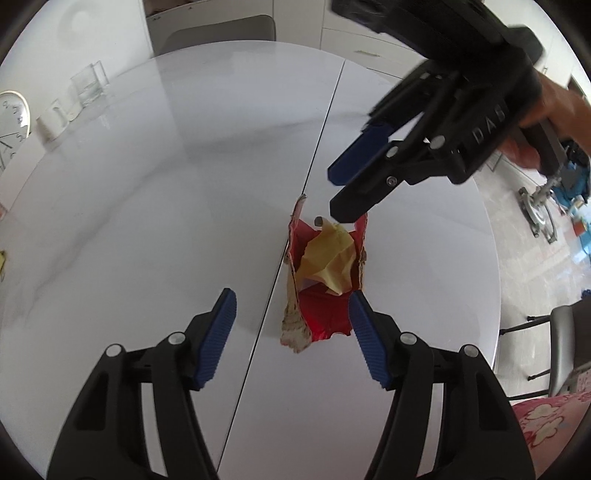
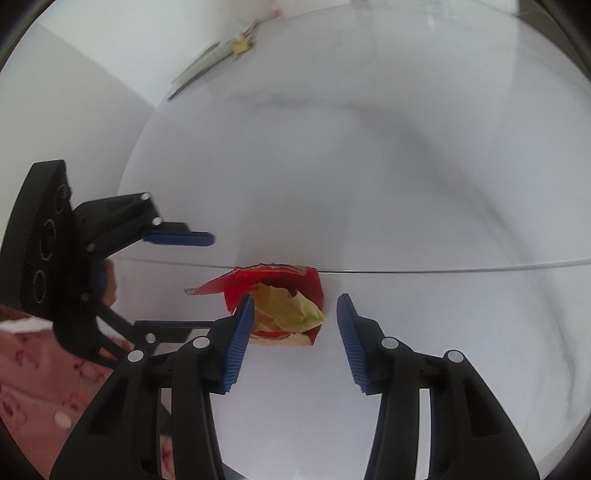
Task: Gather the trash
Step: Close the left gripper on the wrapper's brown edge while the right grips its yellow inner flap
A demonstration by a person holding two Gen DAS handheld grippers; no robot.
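A torn red carton [image 1: 325, 317] lies on the white round table [image 1: 147, 221] with a crumpled yellow paper [image 1: 328, 258] in its open side. My left gripper [image 1: 291, 293] is open and straddles the carton's near end, the right pad close beside the red edge. My right gripper [image 1: 332, 194] reaches in from the upper right, open, its lower fingertip over the carton's far end. In the right wrist view the red carton [image 2: 273, 280] and yellow paper [image 2: 288, 308] lie between the open right gripper [image 2: 295, 299] fingers. The left gripper [image 2: 210, 280] comes in from the left.
Glass tumblers [image 1: 88, 83], a white cup [image 1: 55, 120] and a clock [image 1: 13, 114] stand at the table's far left. Thin sticks with a yellow scrap [image 2: 240, 44] lie at the far edge. Chairs [image 1: 221, 35] [image 1: 565, 339] flank the table. Pink patterned clothing [image 2: 37, 369] is close by.
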